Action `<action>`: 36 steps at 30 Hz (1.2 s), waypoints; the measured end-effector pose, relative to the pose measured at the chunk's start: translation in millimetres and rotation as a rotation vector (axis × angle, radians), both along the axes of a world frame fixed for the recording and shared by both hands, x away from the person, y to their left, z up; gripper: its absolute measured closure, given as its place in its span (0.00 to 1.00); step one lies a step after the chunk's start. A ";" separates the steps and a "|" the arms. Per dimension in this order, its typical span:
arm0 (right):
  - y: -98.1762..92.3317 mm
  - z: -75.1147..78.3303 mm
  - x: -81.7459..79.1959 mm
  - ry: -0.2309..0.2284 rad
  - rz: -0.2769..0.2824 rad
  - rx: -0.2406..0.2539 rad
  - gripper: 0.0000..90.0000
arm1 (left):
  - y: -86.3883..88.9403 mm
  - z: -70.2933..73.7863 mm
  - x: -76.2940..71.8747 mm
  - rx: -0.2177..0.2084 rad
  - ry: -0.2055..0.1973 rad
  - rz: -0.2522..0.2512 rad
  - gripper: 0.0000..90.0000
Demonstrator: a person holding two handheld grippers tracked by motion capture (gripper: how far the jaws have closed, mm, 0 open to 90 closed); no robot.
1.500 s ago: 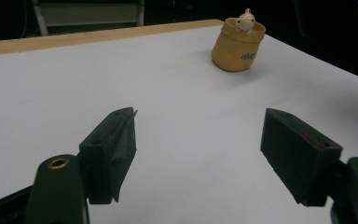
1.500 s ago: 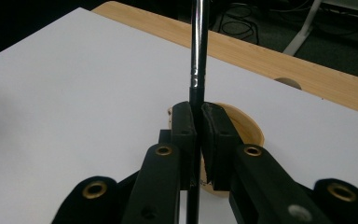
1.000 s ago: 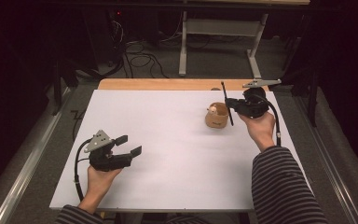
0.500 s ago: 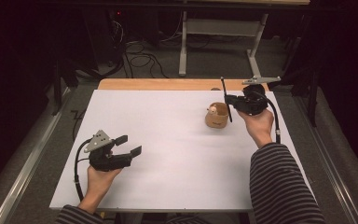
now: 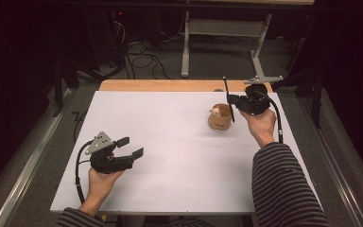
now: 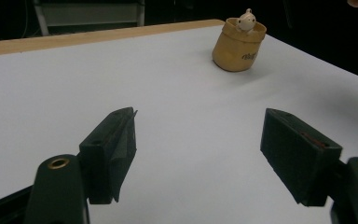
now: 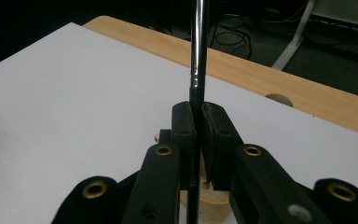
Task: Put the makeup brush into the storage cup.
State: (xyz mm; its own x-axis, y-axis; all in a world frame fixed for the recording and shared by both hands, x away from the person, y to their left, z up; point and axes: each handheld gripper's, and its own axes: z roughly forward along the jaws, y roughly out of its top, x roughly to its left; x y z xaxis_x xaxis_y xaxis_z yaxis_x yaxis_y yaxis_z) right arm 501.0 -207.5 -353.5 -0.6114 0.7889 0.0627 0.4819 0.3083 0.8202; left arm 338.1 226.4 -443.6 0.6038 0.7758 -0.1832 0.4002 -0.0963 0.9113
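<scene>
2 claws over a white table (image 5: 179, 179): left claw (image 5: 131, 147) wide, right claw (image 5: 230, 100) clamping a black rod (image 5: 228, 97).

The rod (image 7: 198, 56) runs off the top edge above the right gripper (image 7: 199, 122), its upper end cut off, and its lower end drops out of sight between the jaws. The cup (image 7: 208, 205) below them is mostly covered. Lettering on the cup, ahead of the left gripper (image 6: 200, 144), is too small to read.
</scene>
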 end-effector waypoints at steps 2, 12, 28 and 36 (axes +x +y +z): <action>0.5 0.4 0.9 -0.001 -0.001 0.001 0.96 | 0.1 0.0 0.1 0.000 0.000 0.000 0.30; 3.8 3.4 6.1 -0.009 -0.004 -0.002 0.96 | 0.3 0.0 0.1 0.000 0.001 0.001 0.30; 7.7 1.5 14.3 -0.018 -0.020 -0.003 0.96 | 0.0 -0.1 0.2 0.003 0.001 -0.001 0.30; 11.0 -2.6 19.2 -0.023 -0.027 -0.003 0.96 | 0.0 -0.2 0.3 0.003 0.000 -0.001 0.30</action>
